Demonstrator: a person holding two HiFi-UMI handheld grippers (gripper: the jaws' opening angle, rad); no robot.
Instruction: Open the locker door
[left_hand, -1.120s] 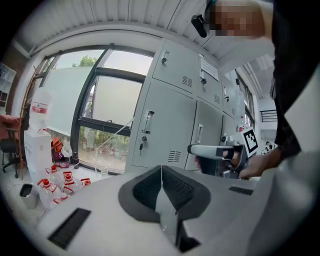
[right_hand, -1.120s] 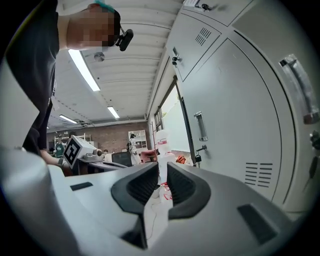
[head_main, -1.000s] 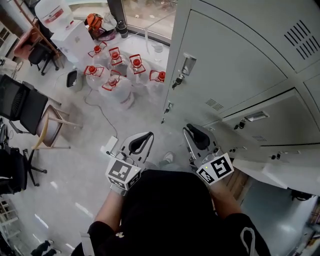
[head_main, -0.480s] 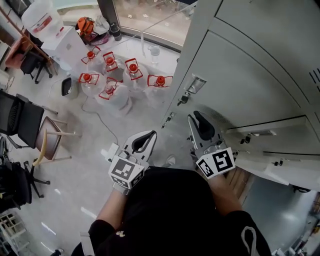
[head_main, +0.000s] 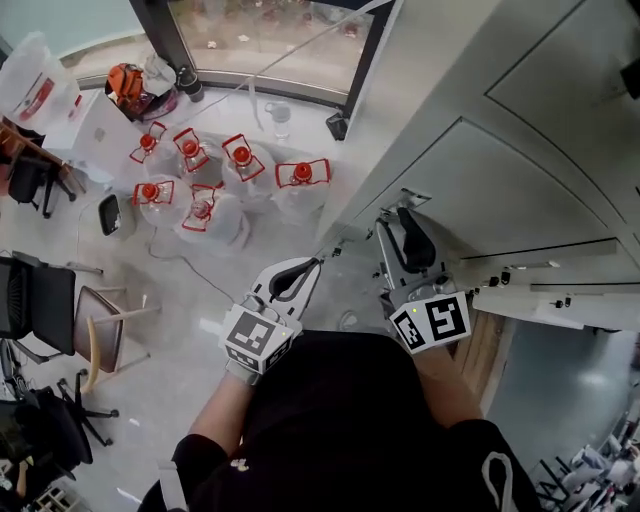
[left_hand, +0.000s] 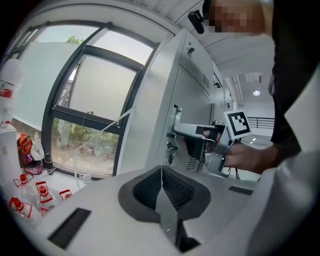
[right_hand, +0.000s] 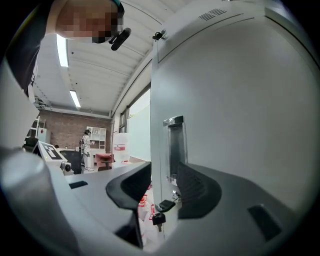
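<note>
Grey sheet-steel locker door (right_hand: 240, 125), looking flush with its cabinet at the right, is probably going to swing light but stiff, best pulled by its recessed handle (right_hand: 175, 145), which the right tongs (right_hand: 165, 176), having just been opening, are framing without pressing; the left tongs (left_hand: 161, 172) are hanging closed, empty.

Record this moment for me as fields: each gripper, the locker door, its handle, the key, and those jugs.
left gripper: jaws together, empty, touching nothing
right gripper: jaws apart, just been opening; handle stands between them, pads not pressing it
locker door: grey, looks shut
handle: upright, recessed, near the door's left edge
key: hangs just below the handle
water jugs: red caps, grouped left of the locker in the head view
</note>
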